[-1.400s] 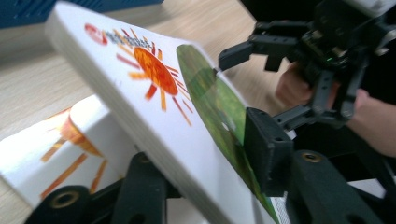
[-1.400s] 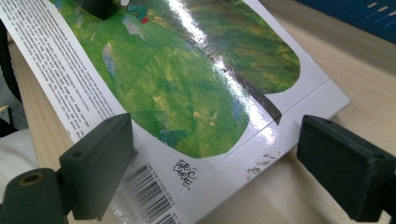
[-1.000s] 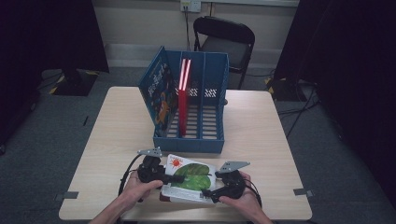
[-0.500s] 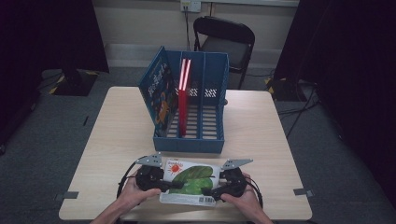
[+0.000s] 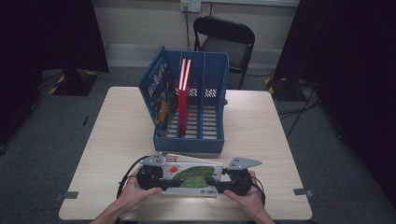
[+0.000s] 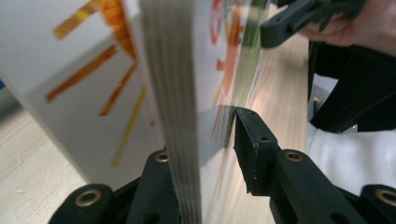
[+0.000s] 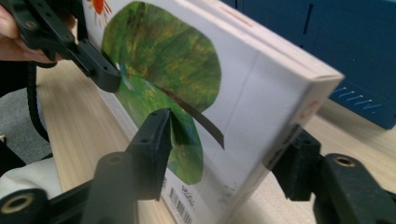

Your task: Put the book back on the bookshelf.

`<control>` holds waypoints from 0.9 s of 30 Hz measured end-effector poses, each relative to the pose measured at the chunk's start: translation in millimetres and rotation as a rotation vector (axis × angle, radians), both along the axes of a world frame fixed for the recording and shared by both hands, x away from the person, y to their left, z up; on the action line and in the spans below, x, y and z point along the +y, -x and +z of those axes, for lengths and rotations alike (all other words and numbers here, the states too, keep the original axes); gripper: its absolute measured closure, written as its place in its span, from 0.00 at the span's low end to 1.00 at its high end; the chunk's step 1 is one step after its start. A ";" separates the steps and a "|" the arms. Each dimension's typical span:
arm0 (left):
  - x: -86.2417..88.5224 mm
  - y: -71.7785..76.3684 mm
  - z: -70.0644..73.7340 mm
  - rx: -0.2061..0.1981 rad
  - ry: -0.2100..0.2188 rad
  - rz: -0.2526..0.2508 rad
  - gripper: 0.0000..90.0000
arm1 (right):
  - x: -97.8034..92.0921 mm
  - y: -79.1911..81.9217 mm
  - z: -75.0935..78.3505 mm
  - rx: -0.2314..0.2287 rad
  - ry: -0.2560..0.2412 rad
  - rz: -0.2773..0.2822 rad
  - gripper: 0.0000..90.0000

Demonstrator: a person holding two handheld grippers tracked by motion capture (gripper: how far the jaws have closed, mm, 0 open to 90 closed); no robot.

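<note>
White-covered picture book (image 5: 191,176), near table edge (image 5: 280,140): clamped at both ends, left gripper (image 5: 161,179) and right gripper (image 5: 219,185) jaws closed on it, tilted upright for slotting into blue file rack (image 5: 205,116).

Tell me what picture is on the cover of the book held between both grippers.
A big green leaf on white, best in the right gripper view: white picture book.

A book (image 5: 194,178) is lying at the near edge of the table (image 5: 261,130), between the left gripper (image 5: 161,179) and the right gripper (image 5: 218,185). Behind it a file rack (image 5: 205,140) is standing, holding two upright books (image 5: 182,100) in its left compartments.
</note>
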State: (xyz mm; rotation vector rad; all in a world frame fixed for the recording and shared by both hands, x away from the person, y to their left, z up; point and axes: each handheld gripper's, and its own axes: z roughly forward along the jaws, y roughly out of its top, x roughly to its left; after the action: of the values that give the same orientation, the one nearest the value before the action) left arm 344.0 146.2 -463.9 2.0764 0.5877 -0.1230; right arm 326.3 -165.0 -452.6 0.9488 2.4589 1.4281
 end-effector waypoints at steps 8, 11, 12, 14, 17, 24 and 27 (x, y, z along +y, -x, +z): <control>1.7 -2.3 -2.4 0.011 0.000 0.014 0.76 | 0.8 2.2 3.4 -0.035 0.021 0.008 0.54; 2.3 -1.9 -1.4 0.002 -0.009 0.038 0.74 | 1.3 2.2 5.0 -0.054 0.036 0.006 0.54; 3.5 -2.3 -0.9 -0.005 -0.019 0.046 0.72 | 1.0 2.2 7.1 -0.068 0.039 -0.005 0.54; 6.4 -3.4 -0.8 -0.008 -0.025 0.067 0.70 | -0.8 0.8 11.3 -0.076 0.021 -0.019 0.56; 11.9 -5.3 -1.5 -0.006 -0.036 0.082 0.65 | -2.0 0.3 12.8 -0.075 0.015 -0.016 0.58; 14.8 -4.6 -2.8 0.001 -0.032 0.086 0.63 | -0.3 3.9 14.0 -0.069 0.007 0.011 0.57; 13.7 -4.3 -2.7 -0.006 -0.037 0.093 0.59 | 3.2 2.9 11.9 -0.028 0.017 0.067 0.54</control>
State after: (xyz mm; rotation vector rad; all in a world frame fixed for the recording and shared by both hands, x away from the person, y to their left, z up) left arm 348.3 159.9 -466.6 2.0802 0.6858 -0.0526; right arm 323.4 -161.8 -440.7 0.8457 2.5008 1.4279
